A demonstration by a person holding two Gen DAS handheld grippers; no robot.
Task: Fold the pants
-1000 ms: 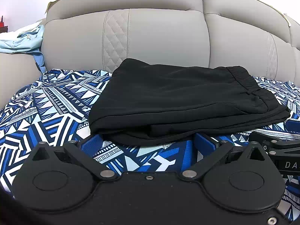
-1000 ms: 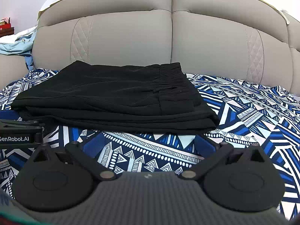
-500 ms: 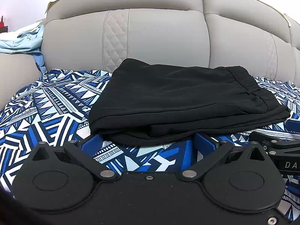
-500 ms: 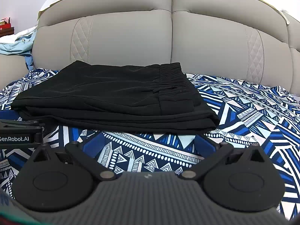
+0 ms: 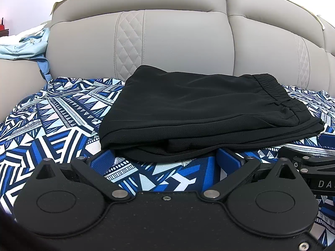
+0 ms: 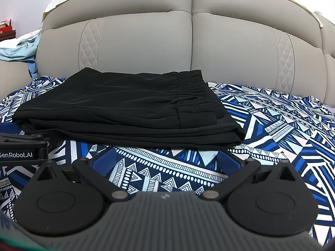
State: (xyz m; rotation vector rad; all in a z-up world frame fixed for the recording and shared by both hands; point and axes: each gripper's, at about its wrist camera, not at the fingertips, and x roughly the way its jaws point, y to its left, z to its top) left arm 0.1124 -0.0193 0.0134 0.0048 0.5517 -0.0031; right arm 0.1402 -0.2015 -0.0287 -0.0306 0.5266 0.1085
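Left wrist view: the black, thin woven pants with a gathered elastic waistband (image 5: 199, 113) lie folded in a flat stack on the blue-and-white geometric-print bed cover (image 5: 52, 129), in front of the grey padded headboard (image 5: 178, 41). The left gripper (image 5: 165, 160) rests on the cover just short of the stack's near edge. Its blue fingers (image 5: 102, 161) are spread wide and hold nothing.

Right wrist view: the same pants (image 6: 125, 106) lie left of centre, waistband toward the right end of the stack. The right gripper (image 6: 165, 159) sits near the stack's front edge, fingers (image 6: 227, 159) spread apart and empty.

Handling assessment: the fabric appears light, soft and limp, and probably somewhat slick. Layers may slide against each other if only the top one is pinched. The folding looks essentially complete. For any further fold or lift, take hold at the near corners of the stack, gripping through all layers; the waistband end is thicker and should give a firmer hold.
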